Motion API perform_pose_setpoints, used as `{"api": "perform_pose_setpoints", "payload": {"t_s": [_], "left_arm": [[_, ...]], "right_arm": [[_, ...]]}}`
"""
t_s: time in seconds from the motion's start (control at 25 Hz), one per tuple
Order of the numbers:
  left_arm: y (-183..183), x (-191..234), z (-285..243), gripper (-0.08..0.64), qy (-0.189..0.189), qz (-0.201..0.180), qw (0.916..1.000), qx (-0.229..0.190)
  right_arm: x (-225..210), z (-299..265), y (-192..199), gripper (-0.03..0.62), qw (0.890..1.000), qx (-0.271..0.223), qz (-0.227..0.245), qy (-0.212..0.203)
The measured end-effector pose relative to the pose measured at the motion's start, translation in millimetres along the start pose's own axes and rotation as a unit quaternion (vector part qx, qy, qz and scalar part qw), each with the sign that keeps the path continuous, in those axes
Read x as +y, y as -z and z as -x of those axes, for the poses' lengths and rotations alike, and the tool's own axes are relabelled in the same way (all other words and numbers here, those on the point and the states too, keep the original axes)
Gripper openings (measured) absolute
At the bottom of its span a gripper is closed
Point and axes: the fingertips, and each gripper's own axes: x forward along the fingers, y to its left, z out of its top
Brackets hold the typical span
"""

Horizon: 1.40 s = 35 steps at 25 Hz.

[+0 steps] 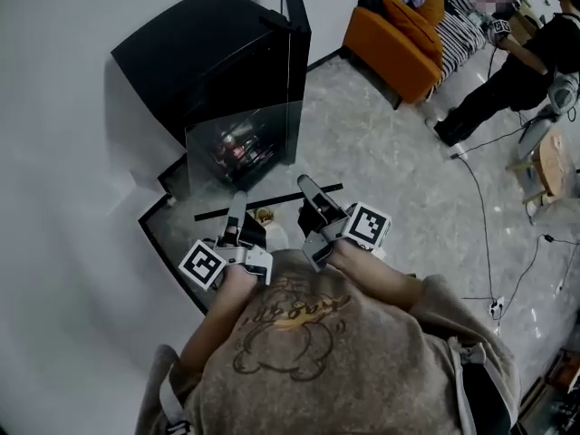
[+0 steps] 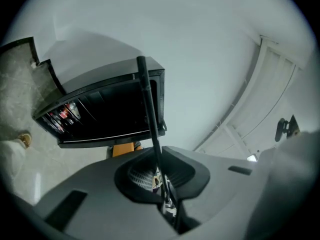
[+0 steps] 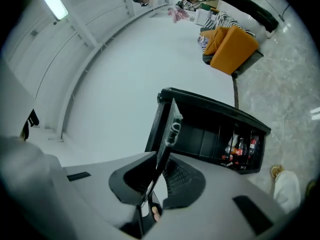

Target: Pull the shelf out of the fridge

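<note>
Glass shelf [image 1: 263, 175] sits level above the floor, out in front of the open black mini fridge [image 1: 208, 43]. Left gripper [image 1: 237, 208] and right gripper [image 1: 308, 193] each have their jaws clenched on its near edge.

Clear glass shelf [image 1: 243, 157] w/ black front trim, out of black mini fridge [image 1: 208, 53], approx level, raised in front
</note>
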Motion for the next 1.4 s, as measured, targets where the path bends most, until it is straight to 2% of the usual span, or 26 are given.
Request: {"api": "perform_pose_setpoints", "payload": {"t_s": [0.2, 0.44, 0.76, 0.96, 1.4], "left_arm": [[21.5, -39.0, 18.1, 0.031, 0.024, -0.012, 0.9996, 0.013], [39.7, -58.2, 24.6, 0.031, 0.031, -0.028, 0.9985, 0.035], [33.1, -47.2, 30.5, 0.031, 0.038, -0.017, 0.9981, 0.045], [36.0, -41.1, 31.8, 0.031, 0.04, -0.004, 0.9982, 0.044], [35.5, -29.6, 34.4, 0.029, 0.032, 0.011, 0.9985, 0.043]], "right_arm": [[36.6, 32.1, -0.2, 0.046, 1.0, 0.008, 0.002, -0.03], [50.3, 58.3, -2.9, 0.046, 0.999, 0.031, 0.006, -0.044], [51.7, 49.9, 10.3, 0.046, 0.993, 0.094, 0.034, -0.062], [52.6, 46.8, 12.8, 0.046, 0.99, 0.122, 0.03, -0.071], [47.9, 43.6, 19.2, 0.046, 0.986, 0.144, 0.024, -0.083]]}}
